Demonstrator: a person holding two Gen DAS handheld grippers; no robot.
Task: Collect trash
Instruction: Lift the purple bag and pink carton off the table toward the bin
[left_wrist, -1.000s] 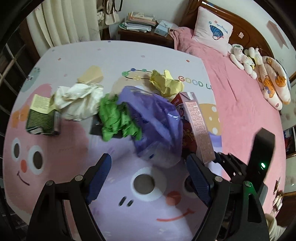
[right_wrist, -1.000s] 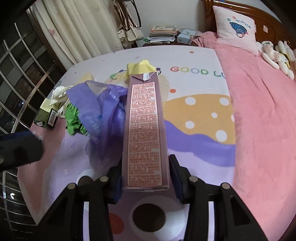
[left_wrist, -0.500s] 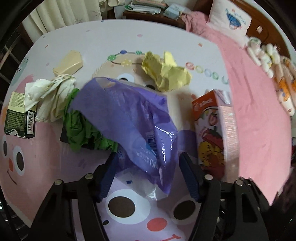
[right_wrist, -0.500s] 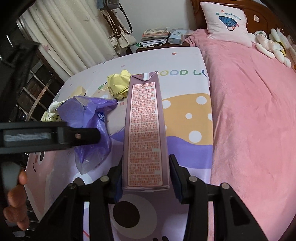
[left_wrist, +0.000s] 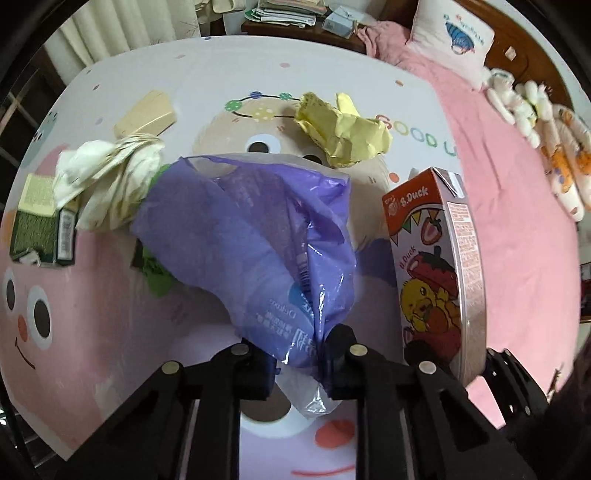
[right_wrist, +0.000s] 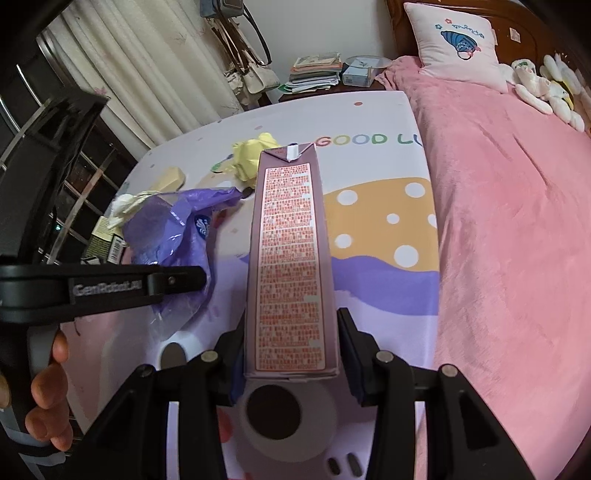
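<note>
My left gripper (left_wrist: 299, 354) is shut on the lower edge of a purple plastic bag (left_wrist: 251, 236), whose mouth gapes open toward the far side. The bag also shows in the right wrist view (right_wrist: 173, 236). My right gripper (right_wrist: 291, 350) is shut on a pink strawberry drink carton (right_wrist: 290, 254) and holds it above the mat, right of the bag; the carton shows in the left wrist view (left_wrist: 436, 266). Loose trash lies on the cartoon mat (left_wrist: 92, 295): crumpled yellow paper (left_wrist: 343, 129), white crumpled paper (left_wrist: 107, 177), a green carton (left_wrist: 40, 225), green paper (left_wrist: 157, 273) partly under the bag, and a beige block (left_wrist: 146, 114).
A pink blanket (right_wrist: 517, 221) covers the bed to the right, with a pillow (right_wrist: 458, 40) and plush toys (right_wrist: 546, 88) at its head. A nightstand with stacked books (right_wrist: 317, 74) stands behind the mat. Curtains (right_wrist: 147, 74) and a metal rack (right_wrist: 74, 177) are at the left.
My left gripper moved forward onto the purple bag and closed on its edge. My right gripper kept its hold on the carton and lifted it a little, right of the bag.
</note>
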